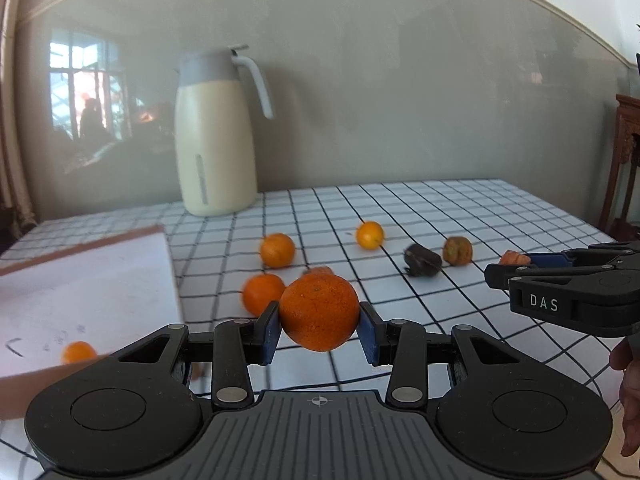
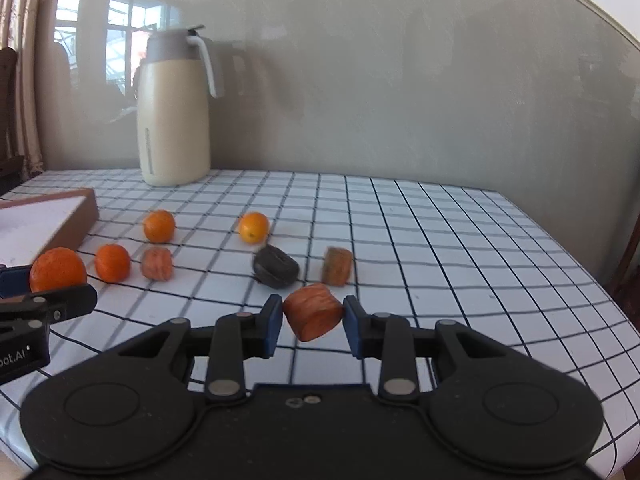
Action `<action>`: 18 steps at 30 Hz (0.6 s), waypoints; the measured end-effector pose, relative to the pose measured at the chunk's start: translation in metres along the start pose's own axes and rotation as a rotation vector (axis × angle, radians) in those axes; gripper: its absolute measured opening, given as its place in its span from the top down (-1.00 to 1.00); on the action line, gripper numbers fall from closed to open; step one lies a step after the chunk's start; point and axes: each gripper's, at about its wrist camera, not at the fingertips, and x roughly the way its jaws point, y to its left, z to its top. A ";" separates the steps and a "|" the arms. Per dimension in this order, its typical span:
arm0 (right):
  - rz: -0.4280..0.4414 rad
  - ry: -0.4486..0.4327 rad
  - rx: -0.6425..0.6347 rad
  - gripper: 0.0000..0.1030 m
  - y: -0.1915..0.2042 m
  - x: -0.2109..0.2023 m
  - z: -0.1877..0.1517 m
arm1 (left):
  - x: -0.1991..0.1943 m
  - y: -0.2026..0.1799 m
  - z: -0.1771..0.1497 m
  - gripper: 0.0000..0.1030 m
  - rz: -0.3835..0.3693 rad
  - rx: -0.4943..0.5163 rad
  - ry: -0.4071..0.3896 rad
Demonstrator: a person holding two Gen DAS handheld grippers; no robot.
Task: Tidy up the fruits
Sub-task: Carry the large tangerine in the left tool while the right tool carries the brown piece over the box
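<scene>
The checked table (image 2: 440,240) fills both views, cream jug (image 2: 174,112) standing at eleven o'clock by the wall, and the shallow cardboard box (image 1: 80,288) lies at nine o'clock with one small orange (image 1: 78,352) already inside. Now the action: the left gripper (image 1: 319,330) pinches a big orange (image 1: 319,310) across its middle, lifted clear of the cloth! The right gripper (image 2: 312,322) clamps a squat orange-red fruit (image 2: 314,310), tilted, on its side walls. Loose fruit waits at twelve o'clock: two oranges (image 2: 159,226), (image 2: 113,263), a yellow one (image 2: 254,227), a dark piece (image 2: 276,268), a brownish one (image 2: 337,266). The round orange looks firm but prone to roll, so a grip on its widest line suits it; the squat fruit seems softer, likely to bruise under hard squeezing.
</scene>
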 end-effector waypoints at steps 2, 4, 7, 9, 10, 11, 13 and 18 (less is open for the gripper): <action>0.013 -0.015 -0.005 0.53 0.007 -0.006 0.004 | -0.008 0.006 0.001 0.21 0.021 0.002 -0.019; 0.029 -0.027 -0.014 0.53 0.014 -0.010 0.008 | -0.016 0.012 0.001 0.21 0.045 0.007 -0.034; 0.049 -0.048 -0.028 0.53 0.025 -0.016 0.013 | -0.025 0.024 0.002 0.21 0.067 0.000 -0.050; 0.064 -0.060 -0.031 0.53 0.033 -0.018 0.016 | -0.031 0.034 0.003 0.21 0.079 -0.014 -0.061; 0.072 -0.066 -0.033 0.53 0.036 -0.019 0.018 | -0.034 0.039 0.003 0.21 0.084 -0.025 -0.068; 0.080 -0.072 -0.035 0.53 0.040 -0.021 0.019 | -0.038 0.044 0.003 0.21 0.090 -0.037 -0.076; 0.096 -0.086 -0.043 0.53 0.047 -0.024 0.021 | -0.044 0.053 0.003 0.21 0.107 -0.050 -0.089; 0.143 -0.122 -0.067 0.53 0.068 -0.032 0.027 | -0.057 0.073 0.002 0.21 0.142 -0.073 -0.106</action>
